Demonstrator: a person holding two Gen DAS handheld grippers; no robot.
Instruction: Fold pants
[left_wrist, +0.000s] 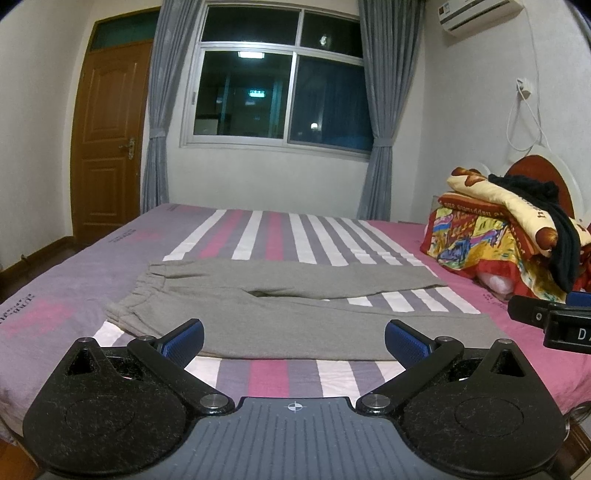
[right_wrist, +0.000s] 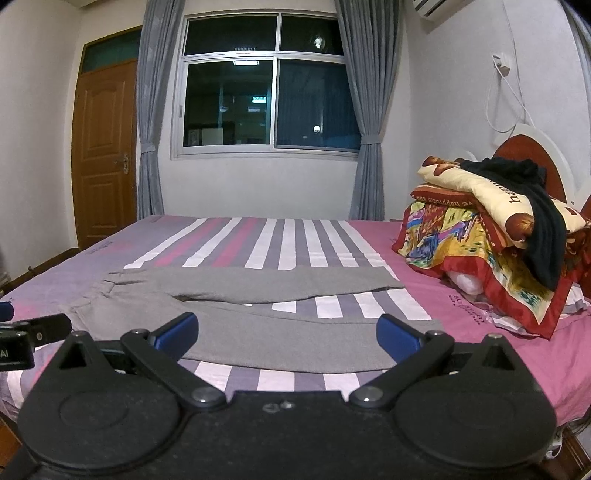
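Grey pants (left_wrist: 280, 314) lie flat on the striped bed, waistband at the left, both legs running right and slightly apart. They also show in the right wrist view (right_wrist: 258, 325). My left gripper (left_wrist: 294, 341) is open and empty, just in front of the near leg's edge. My right gripper (right_wrist: 287, 338) is open and empty, also at the near leg's front edge, further right. Part of the right gripper (left_wrist: 550, 317) shows at the right edge of the left wrist view. Part of the left gripper (right_wrist: 22, 332) shows at the left edge of the right wrist view.
The bed (left_wrist: 258, 373) has a purple, pink and white striped sheet. A pile of colourful quilts with a black garment on top (left_wrist: 517, 229) sits at the right by the headboard. A window with grey curtains and a wooden door (left_wrist: 110, 140) are behind.
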